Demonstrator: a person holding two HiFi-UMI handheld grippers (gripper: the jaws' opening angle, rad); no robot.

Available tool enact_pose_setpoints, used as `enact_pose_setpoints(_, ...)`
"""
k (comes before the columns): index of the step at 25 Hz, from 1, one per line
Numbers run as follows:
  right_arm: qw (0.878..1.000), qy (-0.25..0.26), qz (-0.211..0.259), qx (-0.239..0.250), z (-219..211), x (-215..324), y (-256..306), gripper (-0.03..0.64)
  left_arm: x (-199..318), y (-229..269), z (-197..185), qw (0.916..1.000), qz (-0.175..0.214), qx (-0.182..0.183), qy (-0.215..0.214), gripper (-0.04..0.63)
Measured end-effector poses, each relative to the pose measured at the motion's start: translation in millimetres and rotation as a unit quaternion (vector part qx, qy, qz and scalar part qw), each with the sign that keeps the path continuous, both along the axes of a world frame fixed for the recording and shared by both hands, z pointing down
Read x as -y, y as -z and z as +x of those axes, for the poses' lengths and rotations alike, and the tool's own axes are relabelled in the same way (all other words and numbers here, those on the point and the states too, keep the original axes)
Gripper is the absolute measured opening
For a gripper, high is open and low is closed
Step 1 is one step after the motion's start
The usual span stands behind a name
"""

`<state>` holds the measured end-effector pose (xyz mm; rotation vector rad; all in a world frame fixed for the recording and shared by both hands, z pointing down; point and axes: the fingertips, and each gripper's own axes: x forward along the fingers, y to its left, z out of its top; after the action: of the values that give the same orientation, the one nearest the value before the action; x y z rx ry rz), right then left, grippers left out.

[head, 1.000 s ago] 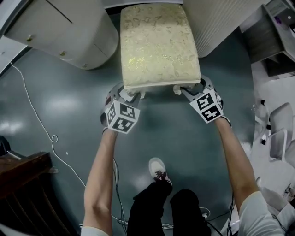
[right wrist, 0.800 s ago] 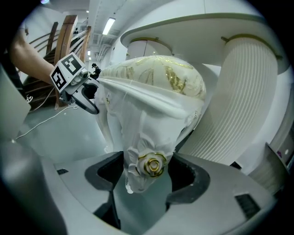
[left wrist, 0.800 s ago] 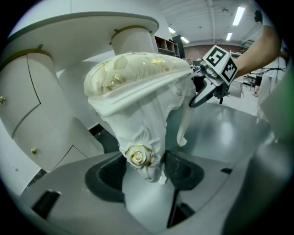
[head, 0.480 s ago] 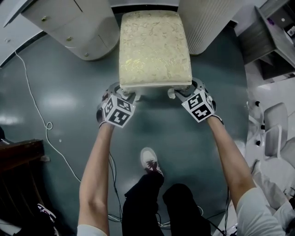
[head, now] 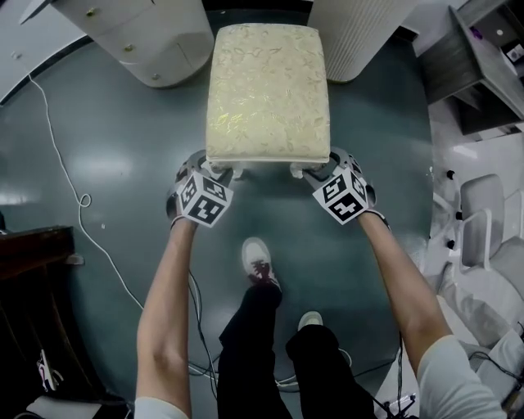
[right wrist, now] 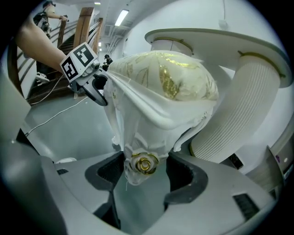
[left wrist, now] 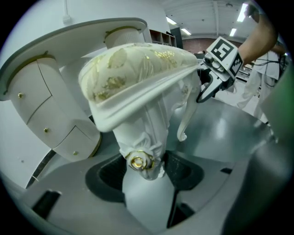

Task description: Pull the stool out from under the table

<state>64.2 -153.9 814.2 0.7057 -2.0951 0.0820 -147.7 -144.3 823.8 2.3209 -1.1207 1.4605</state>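
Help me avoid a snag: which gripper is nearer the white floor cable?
Left. The left gripper holds the near-left leg of the stool, the cable lying on the floor to its left; the right gripper holds the near-right leg, farther right.

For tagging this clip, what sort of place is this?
Probably a staged bedroom in a lab: cushioned stool, white dressing table, yet loose cable on the floor and office ceiling lights.

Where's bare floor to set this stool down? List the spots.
Bare floor left of the stool, out to the cable; and right of it, up to the chairs. Crowded: beyond the stool, at the table bases, and around the person's shoe.
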Motion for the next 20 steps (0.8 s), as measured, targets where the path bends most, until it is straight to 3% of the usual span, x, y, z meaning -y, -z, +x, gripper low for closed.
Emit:
enact_pose_setpoints(6,0.999,-0.011,-0.035,-0.025,-1.8,-10.8,10.9,0.296,-21.2,8.5,-9.1,0.9983,-0.033,-0.004,0.047,0.258)
enact_pose_setpoints(10,0.995,0.020,-0.065,-0.078,18.6,-34.6,15.2,0.297,-46.5,21.2,-21.7,0.9968,-0.060,0.026,0.045,0.254)
enact_pose_setpoints(14,0.990,0.008,-0.074,-0.121,57.5,-58.1,49.4,0.286,-67.0,61.6,-36.6,0.9943,-0.070,0.046,0.066,0.165)
enact_pose_setpoints(17,0.993,-0.033,-0.042,-0.106,69.3,-60.1,113.3,0.085,-74.3,116.1,-41.8,0.9942,-0.048,0.047,0.084,0.058)
enact_pose_setpoints(20,0.996,-0.062,-0.005,-0.063,67.7,-61.4,197.7,0.027,-82.0,187.7,-33.1,0.9954,-0.013,0.028,0.090,0.033)
